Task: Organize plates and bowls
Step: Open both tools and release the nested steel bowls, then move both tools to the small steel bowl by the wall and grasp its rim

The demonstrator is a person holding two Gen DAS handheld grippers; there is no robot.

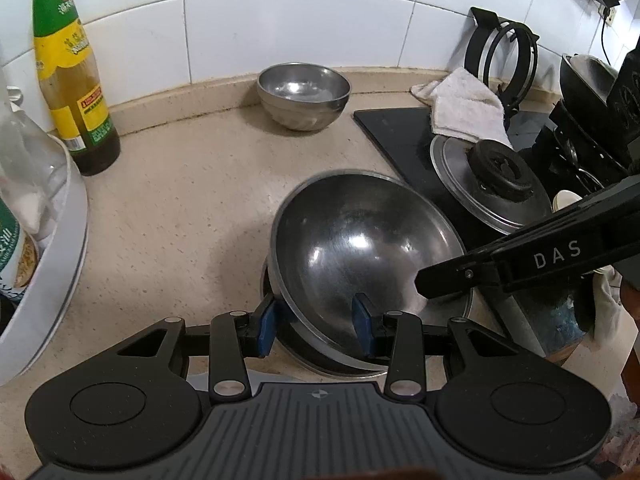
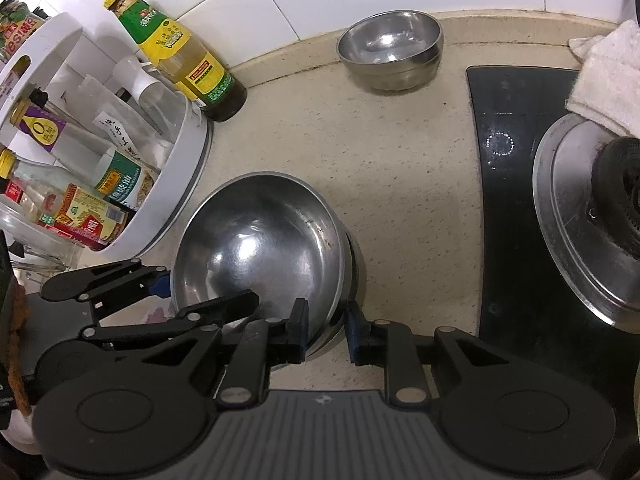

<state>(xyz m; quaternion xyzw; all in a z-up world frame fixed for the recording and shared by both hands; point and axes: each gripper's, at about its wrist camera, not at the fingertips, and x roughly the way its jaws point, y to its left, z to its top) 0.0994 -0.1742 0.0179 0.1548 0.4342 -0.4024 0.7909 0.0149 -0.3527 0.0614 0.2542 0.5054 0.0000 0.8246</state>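
A large steel bowl [image 1: 360, 248] [image 2: 248, 240] sits tilted in a second steel dish [image 1: 304, 360] [image 2: 354, 264] on the beige counter. My left gripper [image 1: 315, 320] [image 2: 206, 290] straddles its near-left rim, one blue pad on the outer wall and one on the inside, shut on the bowl. My right gripper [image 2: 328, 328] straddles the opposite rim with a small gap at its pads, so it is open. One black finger [image 1: 440, 276] of it shows in the left wrist view. A smaller steel bowl [image 1: 304, 96] [image 2: 390, 50] stands by the tiled wall.
A sauce bottle [image 1: 72, 80] [image 2: 176, 52] and a white round rack [image 1: 52, 260] [image 2: 180, 184] of bottles stand to the left. To the right lie a black cooktop [image 1: 400, 132] [image 2: 504, 200], a pot lid [image 1: 480, 184] [image 2: 580, 220] and a white cloth [image 1: 464, 104] [image 2: 604, 80].
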